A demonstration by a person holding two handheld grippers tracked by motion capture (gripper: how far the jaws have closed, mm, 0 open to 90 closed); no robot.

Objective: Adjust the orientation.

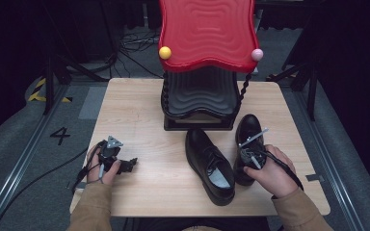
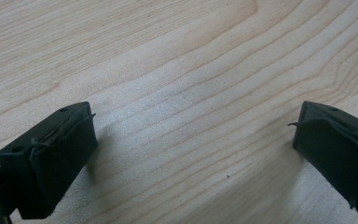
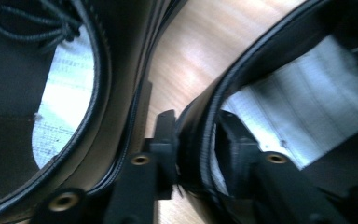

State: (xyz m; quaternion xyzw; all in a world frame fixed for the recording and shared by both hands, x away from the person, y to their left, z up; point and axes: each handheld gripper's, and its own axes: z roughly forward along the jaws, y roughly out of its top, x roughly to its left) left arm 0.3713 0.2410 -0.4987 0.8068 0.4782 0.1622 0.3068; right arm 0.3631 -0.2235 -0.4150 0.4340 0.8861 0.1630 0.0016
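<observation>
Two black lace-up shoes stand on the wooden table (image 1: 139, 110). The left shoe (image 1: 209, 163) lies at the centre, its toe pointing away. To its right stands the right shoe (image 1: 248, 127). My right gripper (image 1: 248, 162) comes down on that shoe's heel end. In the right gripper view, the right gripper (image 3: 198, 140) has one jaw outside and one jaw inside the right shoe's collar (image 3: 235, 70), pads against the wall. The left shoe (image 3: 107, 93) lies close beside it. My left gripper (image 1: 129, 165) rests on the table at the left, and the left gripper (image 2: 196, 144) stands open over bare wood.
A rack with a wavy red top (image 1: 207, 29) and black ridged shelves (image 1: 200, 96) stands at the table's far middle, just behind the shoes. A yellow ball (image 1: 165, 52) and a pink ball (image 1: 257, 54) sit at its corners. Cables run across the floor behind.
</observation>
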